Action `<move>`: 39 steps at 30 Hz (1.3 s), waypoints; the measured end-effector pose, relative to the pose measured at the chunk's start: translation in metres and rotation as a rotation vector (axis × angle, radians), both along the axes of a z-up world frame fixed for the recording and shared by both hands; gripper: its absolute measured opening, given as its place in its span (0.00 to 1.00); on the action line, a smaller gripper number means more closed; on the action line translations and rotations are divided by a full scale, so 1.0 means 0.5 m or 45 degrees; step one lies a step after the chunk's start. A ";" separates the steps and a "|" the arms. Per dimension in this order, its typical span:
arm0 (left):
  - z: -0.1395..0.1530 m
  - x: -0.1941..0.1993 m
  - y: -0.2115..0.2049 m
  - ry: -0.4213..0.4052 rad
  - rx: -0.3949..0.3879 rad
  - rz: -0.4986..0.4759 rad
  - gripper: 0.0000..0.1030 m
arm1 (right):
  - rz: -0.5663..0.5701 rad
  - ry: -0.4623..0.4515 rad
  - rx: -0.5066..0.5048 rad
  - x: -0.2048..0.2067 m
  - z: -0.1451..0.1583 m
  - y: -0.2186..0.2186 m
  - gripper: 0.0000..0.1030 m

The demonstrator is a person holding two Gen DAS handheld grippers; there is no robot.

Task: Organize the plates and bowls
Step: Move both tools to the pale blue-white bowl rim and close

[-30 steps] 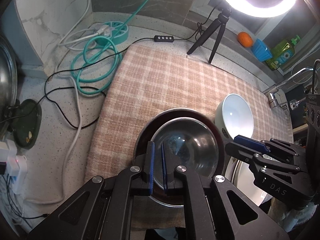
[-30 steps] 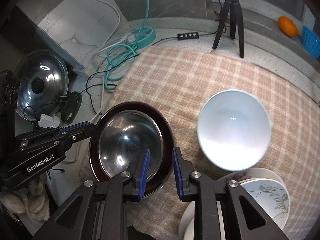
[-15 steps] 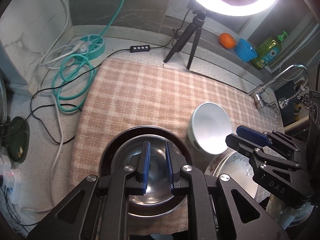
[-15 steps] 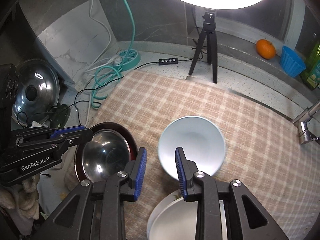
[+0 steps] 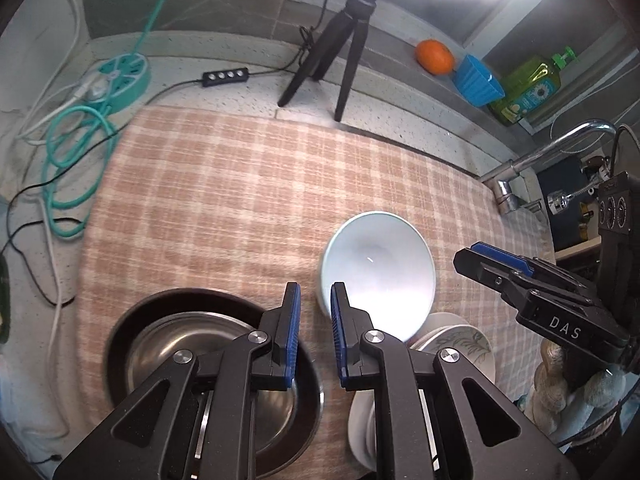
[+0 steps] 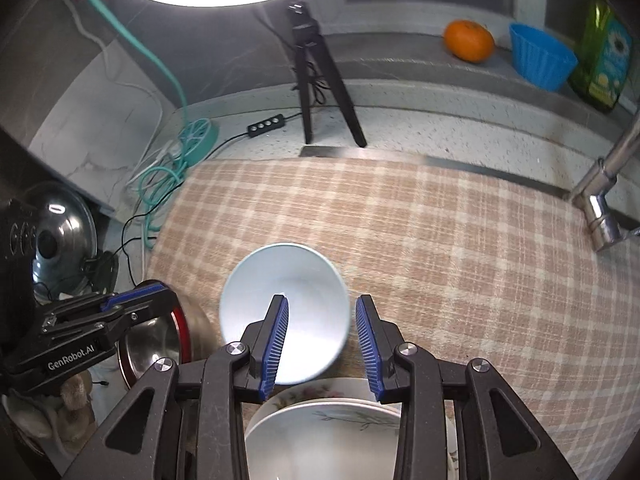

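Observation:
A pale bowl [image 5: 380, 264] [image 6: 286, 276] stands upright on the checked cloth [image 5: 240, 200]. Left of it a steel bowl [image 5: 208, 360] [image 6: 160, 340] sits inside a dark plate [image 5: 120, 332]. Flowered white plates [image 5: 452, 340] [image 6: 328, 420] are stacked in front of the pale bowl. My left gripper [image 5: 316, 320] hovers between the steel bowl and the pale bowl, jaws slightly apart with nothing between them. My right gripper [image 6: 320, 316] is open over the pale bowl's right rim, one finger above its inside and one outside it. I cannot tell whether it touches.
A ring-light tripod [image 5: 340, 52] stands behind the cloth. On the back ledge are an orange [image 5: 434, 56], a blue cup [image 5: 478, 80] and a green soap bottle [image 5: 528, 88]. A tap [image 6: 600, 200] is at the right. Teal cable [image 5: 72, 152] and a pot lid [image 6: 60, 232] are at the left.
Both grippers moved right, off the steel bowl toward the pale bowl. The left jaws went from shut to slightly apart, and the right jaws spread wider.

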State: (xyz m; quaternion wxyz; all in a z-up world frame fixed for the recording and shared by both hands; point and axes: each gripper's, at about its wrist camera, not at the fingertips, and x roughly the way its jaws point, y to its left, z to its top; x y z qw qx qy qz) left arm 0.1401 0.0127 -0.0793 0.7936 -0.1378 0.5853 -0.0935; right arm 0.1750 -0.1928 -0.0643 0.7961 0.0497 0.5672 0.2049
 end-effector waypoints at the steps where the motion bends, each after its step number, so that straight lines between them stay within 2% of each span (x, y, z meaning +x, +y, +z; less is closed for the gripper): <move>1: -0.007 0.006 -0.007 0.012 -0.001 -0.008 0.13 | -0.012 0.025 0.016 0.005 -0.010 -0.009 0.31; 8: -0.038 0.033 -0.033 0.060 0.023 -0.026 0.13 | -0.036 0.154 0.097 0.025 -0.064 -0.036 0.31; 20: -0.054 0.047 -0.044 0.080 0.062 -0.045 0.13 | -0.024 0.222 0.130 0.029 -0.099 -0.030 0.30; 31: -0.061 0.050 -0.054 0.083 0.083 -0.057 0.12 | -0.008 0.260 0.130 0.033 -0.116 -0.019 0.14; 39: -0.065 0.052 -0.049 0.080 0.088 -0.051 0.08 | -0.029 0.262 0.120 0.033 -0.120 -0.020 0.08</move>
